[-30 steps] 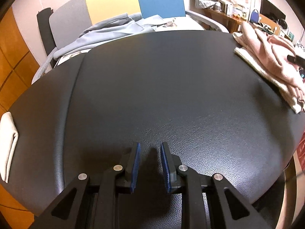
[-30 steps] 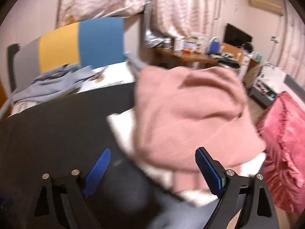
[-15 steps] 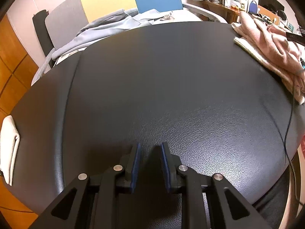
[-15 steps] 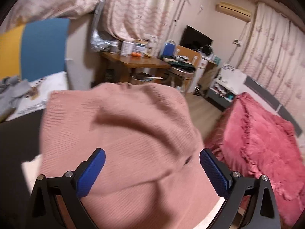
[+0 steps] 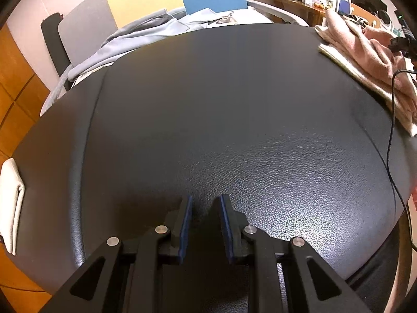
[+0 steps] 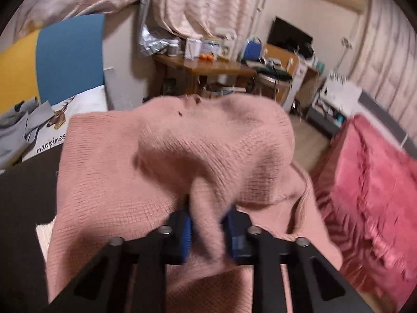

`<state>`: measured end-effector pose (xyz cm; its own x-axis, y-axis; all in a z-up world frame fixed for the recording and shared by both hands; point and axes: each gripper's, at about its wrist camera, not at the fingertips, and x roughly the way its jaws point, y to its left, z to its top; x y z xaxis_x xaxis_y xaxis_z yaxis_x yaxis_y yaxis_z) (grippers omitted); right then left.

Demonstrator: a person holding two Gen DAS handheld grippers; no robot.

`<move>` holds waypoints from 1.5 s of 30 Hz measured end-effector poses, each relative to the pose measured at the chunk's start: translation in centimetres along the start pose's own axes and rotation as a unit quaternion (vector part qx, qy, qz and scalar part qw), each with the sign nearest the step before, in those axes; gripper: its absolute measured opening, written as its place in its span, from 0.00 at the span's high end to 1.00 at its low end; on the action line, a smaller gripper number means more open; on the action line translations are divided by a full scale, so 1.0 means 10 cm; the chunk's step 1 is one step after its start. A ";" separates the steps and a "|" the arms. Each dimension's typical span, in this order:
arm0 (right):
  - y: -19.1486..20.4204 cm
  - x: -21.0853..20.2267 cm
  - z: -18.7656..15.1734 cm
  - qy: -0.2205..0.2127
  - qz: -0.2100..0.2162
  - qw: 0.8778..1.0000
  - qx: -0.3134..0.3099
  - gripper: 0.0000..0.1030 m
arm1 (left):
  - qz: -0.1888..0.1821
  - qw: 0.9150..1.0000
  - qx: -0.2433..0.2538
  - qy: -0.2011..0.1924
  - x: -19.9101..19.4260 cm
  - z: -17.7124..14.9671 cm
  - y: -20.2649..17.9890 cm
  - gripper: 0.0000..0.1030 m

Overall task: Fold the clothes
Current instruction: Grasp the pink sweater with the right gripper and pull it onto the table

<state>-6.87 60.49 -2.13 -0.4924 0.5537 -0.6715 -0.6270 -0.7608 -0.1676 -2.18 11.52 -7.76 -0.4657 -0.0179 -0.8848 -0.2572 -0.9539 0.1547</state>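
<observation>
A pink knitted garment (image 6: 161, 161) lies bunched at the right edge of the black leather table (image 5: 208, 99), on top of a cream cloth (image 5: 346, 65). My right gripper (image 6: 208, 219) is shut on a fold of the pink garment, which fills most of the right wrist view. In the left wrist view the same pink garment (image 5: 365, 49) sits far right. My left gripper (image 5: 204, 206) hovers over the near part of the table, its blue pads a narrow gap apart with nothing between them.
A grey garment (image 5: 135, 39) lies on the chair behind the table. A folded cream cloth (image 5: 10, 203) sits at the table's left edge. A thin black cable (image 5: 391, 130) runs along the right side. A red ruffled cover (image 6: 370, 182) is beside the table.
My right gripper went from wide open over the pink garment to shut on a fold of it. The left gripper stayed near the front of the table, unchanged.
</observation>
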 end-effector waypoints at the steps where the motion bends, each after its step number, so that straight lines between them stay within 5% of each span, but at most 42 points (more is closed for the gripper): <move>1: -0.02 -0.07 0.01 -0.006 0.008 1.000 0.005 0.87 | -0.001 1.000 -0.001 0.000 0.00 -0.01 0.01 0.79; 11: 0.26 -0.93 0.23 -0.089 0.108 0.990 0.031 0.94 | -0.018 1.000 -0.024 0.000 0.01 -0.03 0.24 0.79; 15: 0.71 -1.37 0.15 -0.115 0.179 0.977 0.007 0.94 | -0.021 0.999 -0.037 -0.002 0.01 -0.06 0.38 0.79; 22: 1.84 -1.55 -0.74 -0.039 0.309 0.948 -0.059 0.94 | -0.017 0.998 -0.055 -0.010 -0.03 -0.09 0.57 0.79; 29: 2.91 -1.66 -1.65 0.052 0.426 0.895 -0.120 0.89 | -0.020 0.998 -0.053 -0.028 -0.05 0.24 0.63 0.79; 30: 2.88 -1.68 -1.72 0.055 0.427 0.894 -0.122 0.86 | -0.026 0.998 -0.049 -0.030 -0.04 0.31 0.60 0.79; 32: 2.74 -1.76 -1.80 0.041 0.417 0.900 -0.123 0.62 | -0.039 0.998 -0.043 -0.034 -0.03 0.46 0.55 0.79; 34: 2.44 -1.90 -1.82 0.003 0.394 0.913 -0.108 0.23 | -0.051 0.997 -0.036 -0.039 -0.02 0.60 0.50 0.79; 37: 1.88 -2.00 -1.69 -0.044 0.327 0.941 -0.076 0.20 | -0.065 0.997 -0.017 -0.041 0.04 0.85 0.28 0.79; 40: 1.46 -1.76 -1.58 -0.017 0.256 0.966 -0.042 0.14 | -0.066 0.997 0.016 -0.045 0.06 1.12 -0.02 0.79; 45: 1.21 -1.24 -1.67 0.087 0.252 0.964 -0.014 0.14 | -0.045 0.996 0.065 -0.045 0.29 1.27 -0.35 0.74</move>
<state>1.70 38.82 -7.88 -0.6201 0.0482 -0.7830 -0.3172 -0.9283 0.1941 -13.41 18.63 -5.30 -0.5076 0.0982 -0.8560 -0.4054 -0.9039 0.1367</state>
